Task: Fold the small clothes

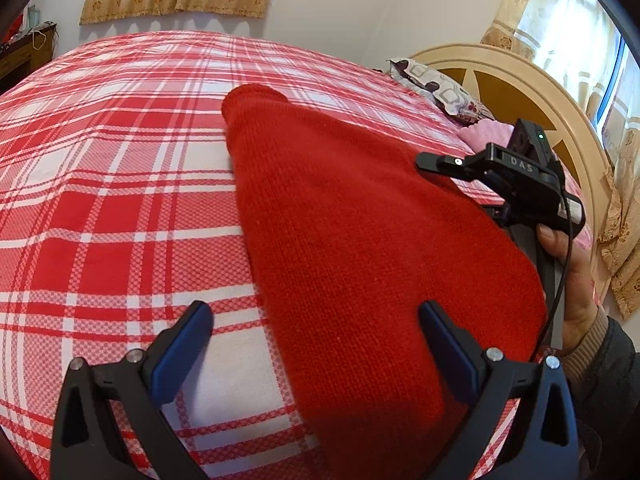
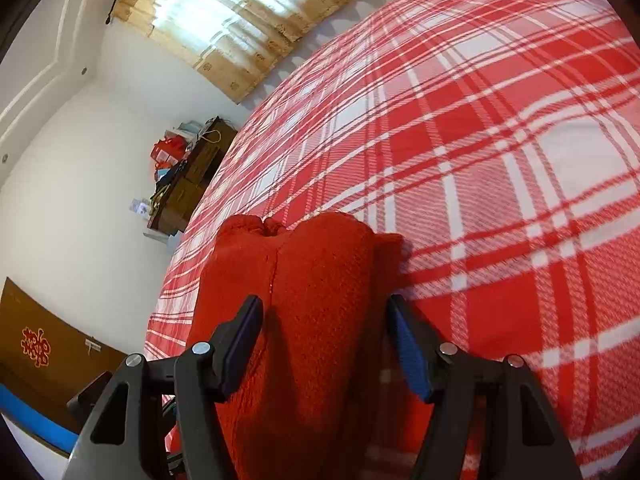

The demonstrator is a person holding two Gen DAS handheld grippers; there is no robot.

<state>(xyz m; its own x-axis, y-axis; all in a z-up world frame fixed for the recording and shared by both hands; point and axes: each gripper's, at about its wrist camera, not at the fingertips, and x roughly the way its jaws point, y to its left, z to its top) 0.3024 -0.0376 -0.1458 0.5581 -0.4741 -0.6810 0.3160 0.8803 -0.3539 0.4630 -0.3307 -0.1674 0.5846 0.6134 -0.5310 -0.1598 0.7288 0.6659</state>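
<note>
Red knit garment (image 1: 360, 220) lies lengthwise on plaid bedspread (image 1: 100, 200). Left gripper (image 1: 316, 344) and right gripper (image 2: 324, 344) both open, gripping nothing. Mid-fold, seemingly; next: pinch edge, fold over.

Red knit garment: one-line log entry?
item: red knit garment | on: plaid bedspread | left tongs: open | right tongs: open, astride garment

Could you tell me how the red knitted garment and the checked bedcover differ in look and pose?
The red knitted garment is plain red; the checked bedcover is red-and-white plaid. The garment lies folded into a narrow strip; the bedcover is spread flat beneath it. Both are red fabric.
</note>
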